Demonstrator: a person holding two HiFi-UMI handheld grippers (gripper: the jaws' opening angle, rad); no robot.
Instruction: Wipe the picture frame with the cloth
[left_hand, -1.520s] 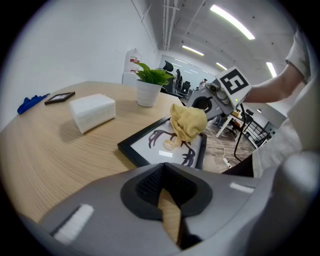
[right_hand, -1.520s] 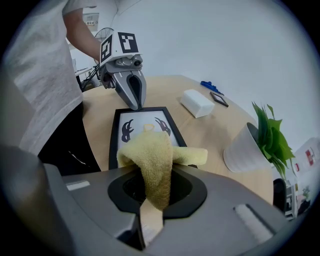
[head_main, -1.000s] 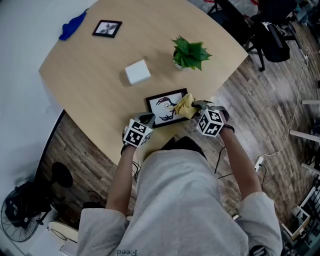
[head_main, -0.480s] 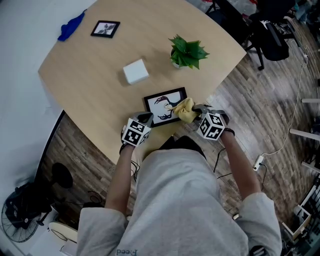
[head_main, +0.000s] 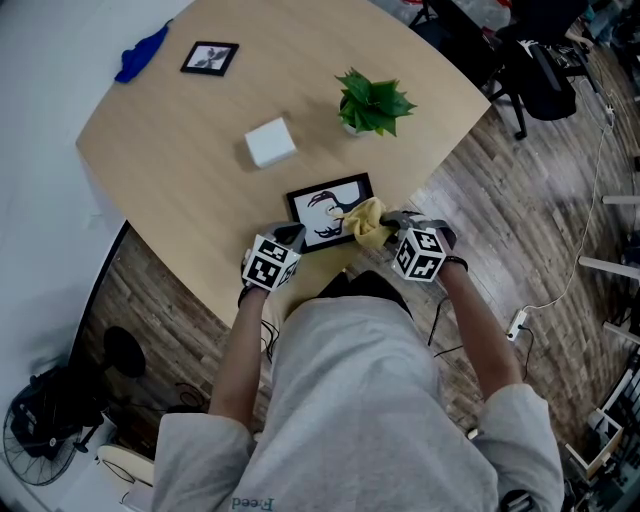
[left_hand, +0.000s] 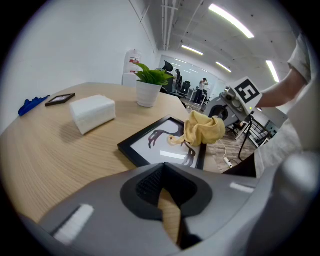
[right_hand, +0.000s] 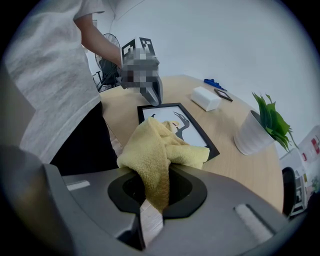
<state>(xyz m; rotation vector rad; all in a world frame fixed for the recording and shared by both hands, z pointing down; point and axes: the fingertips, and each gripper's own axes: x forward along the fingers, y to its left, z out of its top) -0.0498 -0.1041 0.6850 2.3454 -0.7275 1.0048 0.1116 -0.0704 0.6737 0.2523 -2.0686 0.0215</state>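
Head view: the picture frame (head_main: 322, 208) lies flat near the desk (head_main: 180, 150) edge, with the left claw (head_main: 293, 238) at its 7 o'clock corner and the right claw (head_main: 388, 224) at 4 o'clock. 
Left gripper view: only here does that claw show closed and empty. 
Right gripper view: the claw is clamped on the yellow cloth (right_hand: 159, 150), which is bunched over the frame.

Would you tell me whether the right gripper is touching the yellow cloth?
Touching: the right gripper view shows the cloth pinched between the closed jaws of the right gripper.
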